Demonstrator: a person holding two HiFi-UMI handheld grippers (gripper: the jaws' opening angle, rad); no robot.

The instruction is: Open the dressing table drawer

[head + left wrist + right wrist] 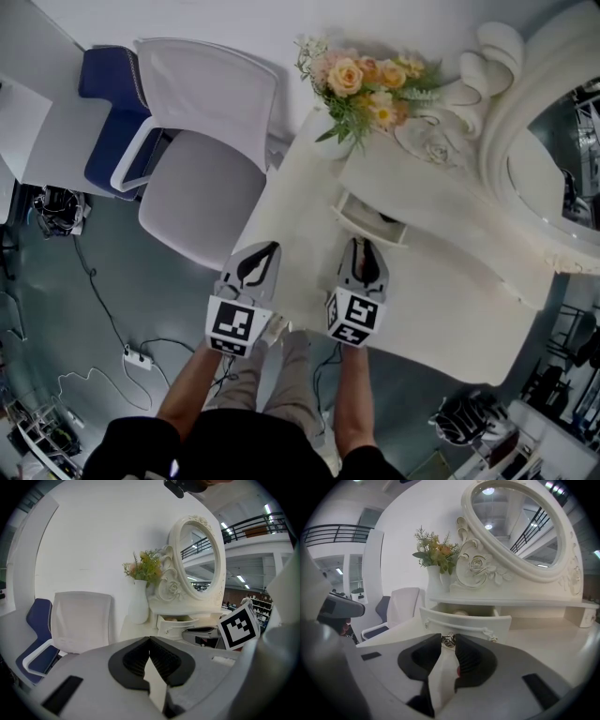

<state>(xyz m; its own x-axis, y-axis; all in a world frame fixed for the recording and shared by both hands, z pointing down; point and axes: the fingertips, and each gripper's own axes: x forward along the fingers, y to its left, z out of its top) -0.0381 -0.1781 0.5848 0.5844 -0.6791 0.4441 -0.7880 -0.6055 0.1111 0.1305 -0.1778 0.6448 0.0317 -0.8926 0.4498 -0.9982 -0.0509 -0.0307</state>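
The cream dressing table has a small drawer under its mirror shelf, and the drawer stands pulled out. In the right gripper view the drawer front is just ahead, with a round pale thing showing inside. My right gripper is shut on the drawer's small metal knob, which sits between the jaw tips. In the head view the right gripper reaches the drawer front. My left gripper hovers over the table's left edge, shut and empty. From the left gripper, the drawer lies ahead to the right.
An oval mirror in a carved frame stands at the table's back right. A white vase of flowers stands at the back left. A white chair and a blue chair stand left of the table. Cables and a power strip lie on the floor.
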